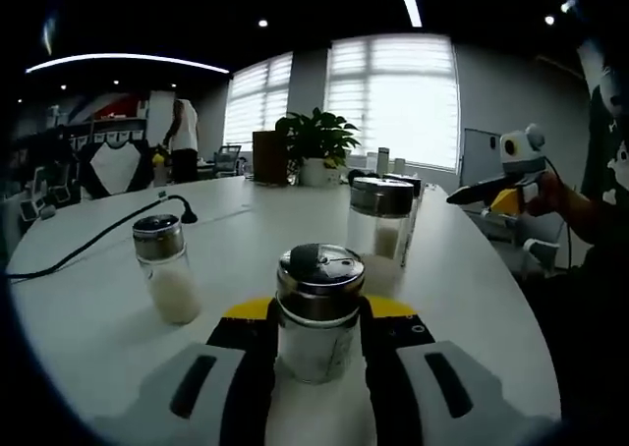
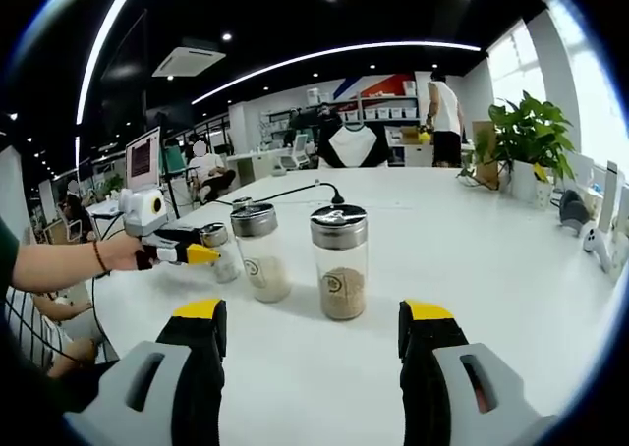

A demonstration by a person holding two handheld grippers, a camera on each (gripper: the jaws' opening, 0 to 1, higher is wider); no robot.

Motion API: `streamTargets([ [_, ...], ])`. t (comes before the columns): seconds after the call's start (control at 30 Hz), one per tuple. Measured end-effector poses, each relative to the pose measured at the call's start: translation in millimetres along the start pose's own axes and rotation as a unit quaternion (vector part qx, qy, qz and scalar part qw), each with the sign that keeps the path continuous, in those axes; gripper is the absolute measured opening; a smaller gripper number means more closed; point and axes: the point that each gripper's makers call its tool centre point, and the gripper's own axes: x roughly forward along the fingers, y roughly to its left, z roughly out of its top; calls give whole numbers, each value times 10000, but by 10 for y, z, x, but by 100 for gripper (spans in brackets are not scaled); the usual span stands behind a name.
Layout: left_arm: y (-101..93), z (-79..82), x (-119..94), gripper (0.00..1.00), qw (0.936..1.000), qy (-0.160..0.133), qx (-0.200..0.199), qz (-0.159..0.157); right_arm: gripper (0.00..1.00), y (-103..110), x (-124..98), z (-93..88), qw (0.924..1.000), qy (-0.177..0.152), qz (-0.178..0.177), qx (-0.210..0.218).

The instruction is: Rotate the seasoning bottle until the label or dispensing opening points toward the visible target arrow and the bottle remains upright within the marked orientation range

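Observation:
A glass seasoning bottle [image 1: 317, 313] with a perforated metal lid stands upright on the white table [image 1: 88, 318], and my left gripper [image 1: 317, 343] is shut on it, one black pad against each side. In the right gripper view that bottle [image 2: 218, 253] is small at the left, at the yellow tips of the left gripper [image 2: 197, 254] held by a hand. My right gripper [image 2: 313, 333] is open low over the table [image 2: 511, 269], its jaws wide apart with nothing between them, and in the left gripper view the right gripper [image 1: 462, 196] hangs at the far right.
Two more upright bottles stand nearby: one with white filling [image 1: 165, 269] [image 2: 258, 252] and one with brown filling [image 2: 339, 261] [image 1: 381, 225]. A black cable [image 1: 98, 238] runs across the table. A potted plant [image 1: 316, 146] sits at the far end. People [image 1: 182, 139] stand beyond.

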Motion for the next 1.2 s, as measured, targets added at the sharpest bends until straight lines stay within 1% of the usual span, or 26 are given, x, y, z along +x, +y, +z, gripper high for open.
streamTargets([
  [0.1,13,-2,12,34,9999,21,-14,140,72,3,8,-4,10000,10,0,5],
  [0.33,22,-3,11,35,9996,-66,-109,265,72,10,24,-2,10000,17,21,11],
  [0.47,26,-3,11,35,9995,-135,-98,281,72,-1,23,10,10000,5,13,2],
  [0.57,24,-1,14,35,9992,-134,-161,337,72,9,23,35,9999,-80,48,51],
  [0.7,23,1,12,35,9991,-138,-157,357,72,19,26,13,10000,-30,56,47],
  [0.77,19,2,12,35,9992,-125,-97,365,72,18,22,13,10000,-33,52,58],
  [0.8,18,2,11,35,9992,-105,20,389,72,15,20,13,10000,-27,47,59],
  [0.83,63,13,-2,39,9979,-63,334,548,72,9,18,16,10000,-11,38,43],
  [0.87,81,-2,-17,44,9972,21,413,631,72,4,16,21,10000,-8,29,29],
  [0.9,60,17,-22,49,9976,-39,321,618,72,-2,13,31,10000,-19,18,13],
  [0.93,57,57,-45,50,9976,-146,227,632,72,-8,10,41,10000,-26,7,5],
  [0.97,39,132,-77,49,9972,-350,101,658,72,-16,3,59,10000,-50,-5,-2],
  [1.03,42,156,-149,49,9959,-355,155,816,72,-18,0,71,10000,-73,-8,-3],
  [1.1,4,159,-218,51,9954,-316,146,895,72,-14,2,71,10000,-69,1,-15],
  [1.13,-5,175,-255,51,9947,-359,114,952,72,-14,3,69,10000,-73,2,-2],
  [1.17,-23,193,-307,51,9934,-382,171,1064,72,-14,3,67,10000,-77,-1,11],
  [1.2,-16,179,-350,52,9918,-265,421,1176,72,-14,4,63,10000,-79,-1,22],
])
